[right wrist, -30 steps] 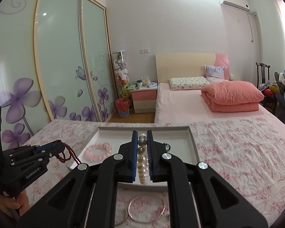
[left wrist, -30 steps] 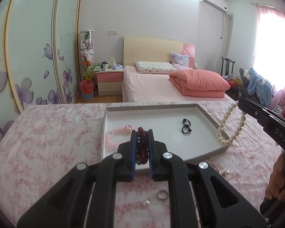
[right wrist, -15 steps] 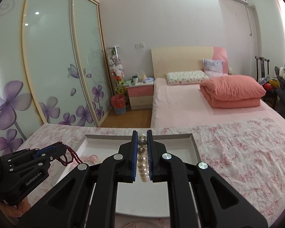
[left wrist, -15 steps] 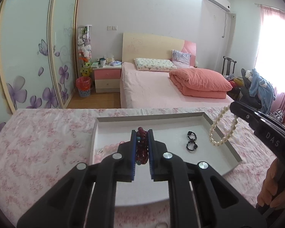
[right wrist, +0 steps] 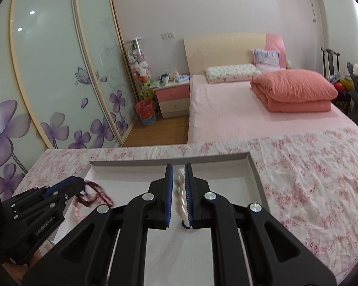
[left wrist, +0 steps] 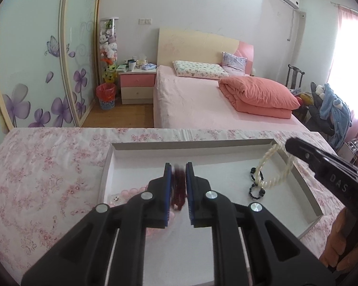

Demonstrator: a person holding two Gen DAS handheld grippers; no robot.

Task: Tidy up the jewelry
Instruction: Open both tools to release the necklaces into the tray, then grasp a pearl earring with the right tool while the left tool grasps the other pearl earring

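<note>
We held the left gripper (left wrist: pixel 178 188) closed on the red beads (left wrist: pixel 179 190), which hung in a bunch between its blue pads over the tray (left wrist: pixel 307 190), toward the tray's 8 o'clock side. Just below them, at 7 o'clock in the tray, lay the pink bracelet (left wrist: pixel 131 191), partly hidden by the fingers. We had the right gripper (right wrist: pixel 178 190) pinched on the pearls (right wrist: pixel 180 190), whose loop dangled above the tray's 3 o'clock side, its low end hanging right in front of the black bracelet (left wrist: pixel 256 186); whether they touched we could not tell.

We judged tangling to be the main risk. If we let the pearls go where they hung, the loop could fall across the black bracelet and catch in it. Likewise the red beads, dropped from there, could pile onto the pink bracelet. Both strands looked blurred, so they seemed to be swinging, and a release mid-swing could throw one onto the tray wall or out onto the floral cloth (left wrist: pixel 47 178). The two grippers worked over one tray, near each other, so a careless crossing could knock a strand loose.
</note>
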